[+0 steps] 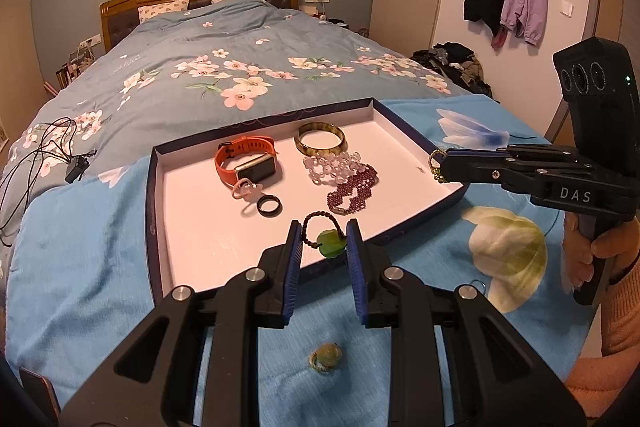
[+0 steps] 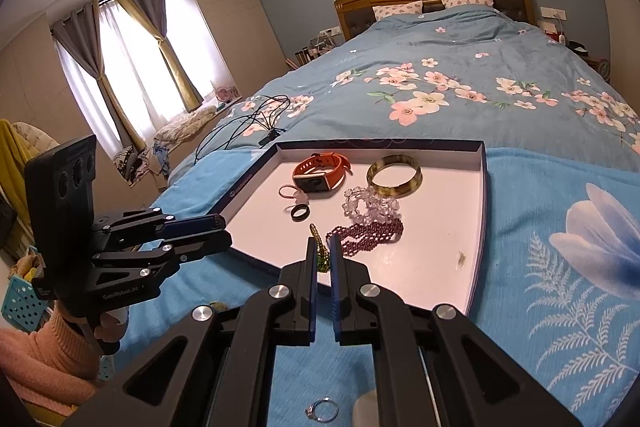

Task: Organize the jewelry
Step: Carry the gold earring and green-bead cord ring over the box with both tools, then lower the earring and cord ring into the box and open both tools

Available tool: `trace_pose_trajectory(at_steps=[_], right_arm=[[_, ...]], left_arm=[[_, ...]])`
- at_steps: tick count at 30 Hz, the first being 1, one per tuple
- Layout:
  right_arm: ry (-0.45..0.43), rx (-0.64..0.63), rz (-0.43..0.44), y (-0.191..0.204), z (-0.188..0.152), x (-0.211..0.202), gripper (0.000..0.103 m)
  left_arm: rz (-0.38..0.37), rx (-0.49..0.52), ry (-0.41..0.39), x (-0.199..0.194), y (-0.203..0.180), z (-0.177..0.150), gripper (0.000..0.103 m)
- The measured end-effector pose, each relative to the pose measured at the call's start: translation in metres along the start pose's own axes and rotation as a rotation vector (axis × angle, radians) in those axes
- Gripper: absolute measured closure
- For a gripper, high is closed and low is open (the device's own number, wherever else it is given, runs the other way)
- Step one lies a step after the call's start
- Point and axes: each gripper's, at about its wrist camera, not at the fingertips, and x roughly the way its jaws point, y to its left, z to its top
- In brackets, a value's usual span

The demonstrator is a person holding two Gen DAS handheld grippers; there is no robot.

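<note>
A dark blue tray [image 1: 154, 187] with a white floor lies on the blue cloth. In it lie an orange watch [image 1: 246, 163], an amber bangle [image 1: 320, 143], clear beads [image 1: 332, 167], purple beads [image 1: 352, 193], a black ring [image 1: 269, 205] and a pink ring [image 1: 244, 189]. My left gripper [image 1: 323, 243] is shut on a green pendant [image 1: 331, 243] with a dark beaded cord, over the tray's near edge. My right gripper [image 2: 323, 251] is shut on a green and gold beaded piece [image 2: 320, 251], also visible from the left wrist view [image 1: 437, 165], at the tray's right edge.
A green bead ring [image 1: 325, 357] lies on the cloth below my left gripper. A silver ring [image 2: 322, 409] lies on the cloth under my right gripper. Black cables [image 1: 48, 151] lie on the floral duvet to the left. The tray also shows in the right wrist view [image 2: 482, 187].
</note>
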Motion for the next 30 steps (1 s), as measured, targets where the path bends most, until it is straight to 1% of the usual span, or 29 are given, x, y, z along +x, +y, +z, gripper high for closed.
trace_pose_trajectory(at_steps=[9,30], right_arm=[[0.016,0.007,-0.012,-0.003,0.007,0.015,0.098],[0.063,0.021,-0.032,-0.013,0.018,0.044,0.098]], left_arm=[[0.018,-0.004,0.012,0.015,0.007,0.009,0.08],[0.04,-0.019,0.063,0.046,0.017,0.014,0.08]])
